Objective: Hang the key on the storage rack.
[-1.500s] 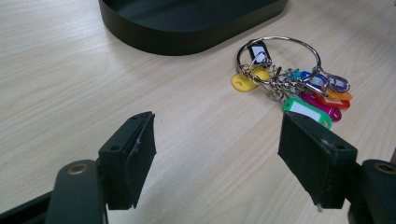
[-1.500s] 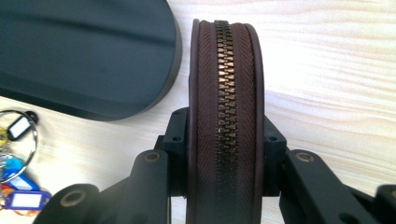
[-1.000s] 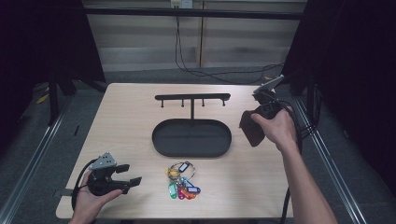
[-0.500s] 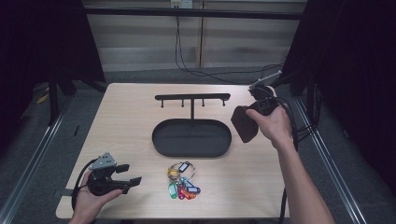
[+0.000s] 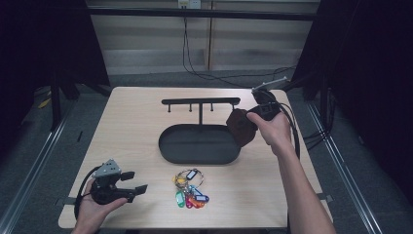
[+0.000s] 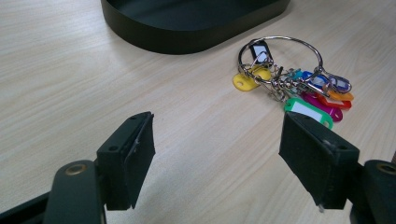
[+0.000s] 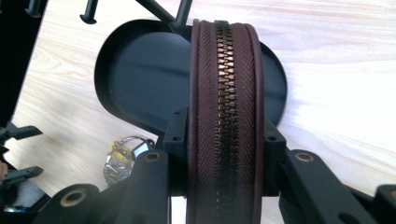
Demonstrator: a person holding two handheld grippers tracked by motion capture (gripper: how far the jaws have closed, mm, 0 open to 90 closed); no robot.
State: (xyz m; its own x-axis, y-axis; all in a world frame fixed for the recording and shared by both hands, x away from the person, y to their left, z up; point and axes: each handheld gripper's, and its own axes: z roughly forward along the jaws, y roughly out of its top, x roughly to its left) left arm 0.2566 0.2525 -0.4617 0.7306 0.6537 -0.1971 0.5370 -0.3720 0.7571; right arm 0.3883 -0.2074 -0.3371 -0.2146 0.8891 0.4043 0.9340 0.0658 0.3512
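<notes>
Brown pouch [image 5: 240,126], black tray [image 5: 168,146]

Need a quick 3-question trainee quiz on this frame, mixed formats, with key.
1. True or false: the right tool is shut on the brown zipped pouch.
2. Multiple choice: the bunch of keys with coloured plastic tags lies
A) inside the black oval metal tray
B) on the light wooden table, on the near side of the tray
C) hanging from the black hook rail
3. Fill in: the left tool rests low near the table with its jaws ____ and nothing between them.

Key: 1 true; 2 B; 3 open.
</notes>
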